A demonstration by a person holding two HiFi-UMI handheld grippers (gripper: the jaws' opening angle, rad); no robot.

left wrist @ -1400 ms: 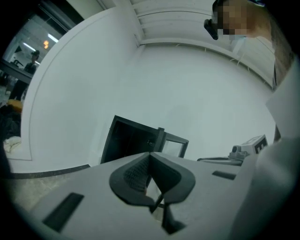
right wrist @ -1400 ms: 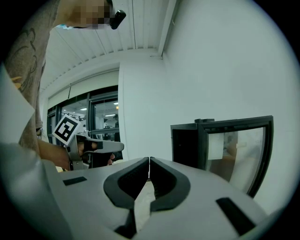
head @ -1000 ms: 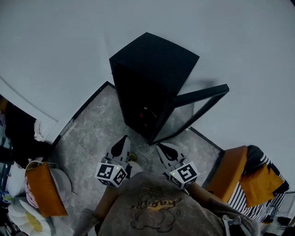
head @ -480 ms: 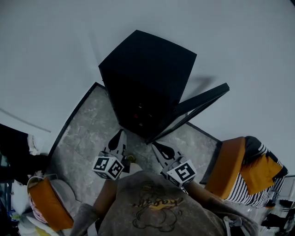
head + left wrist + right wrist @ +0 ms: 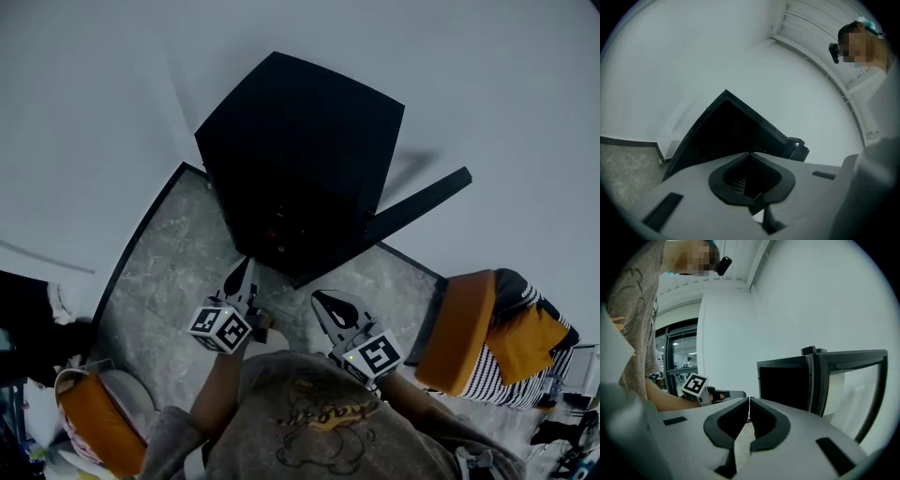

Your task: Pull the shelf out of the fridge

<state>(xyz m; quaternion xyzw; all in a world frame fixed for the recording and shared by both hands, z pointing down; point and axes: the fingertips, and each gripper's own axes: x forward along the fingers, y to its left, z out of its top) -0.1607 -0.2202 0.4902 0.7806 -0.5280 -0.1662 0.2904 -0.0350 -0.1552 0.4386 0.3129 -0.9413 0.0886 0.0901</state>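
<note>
A small black fridge (image 5: 300, 150) stands on a grey stone-patterned floor slab, its glass door (image 5: 417, 204) swung open to the right. Its inside is dark in every view; only faint red specks (image 5: 281, 220) show, and no shelf can be made out. My left gripper (image 5: 242, 273) is shut and empty, its tips just short of the fridge's open front. My right gripper (image 5: 323, 302) is also shut and empty, a little farther back, below the door. In the right gripper view the fridge opening (image 5: 783, 380) and door frame (image 5: 848, 366) stand ahead, with the left gripper (image 5: 736, 394) at the left.
An orange-backed chair (image 5: 464, 333) with striped and orange cloth stands at the right. Another orange seat (image 5: 98, 422) and white dishes lie at the lower left. White walls surround the fridge. The slab's dark edge (image 5: 141, 239) runs along the left.
Both grippers have moved forward toward the fridge's open front, the left one more and rolling a little. The head camera has shifted, so the fridge looms larger and the door looks narrower.
</note>
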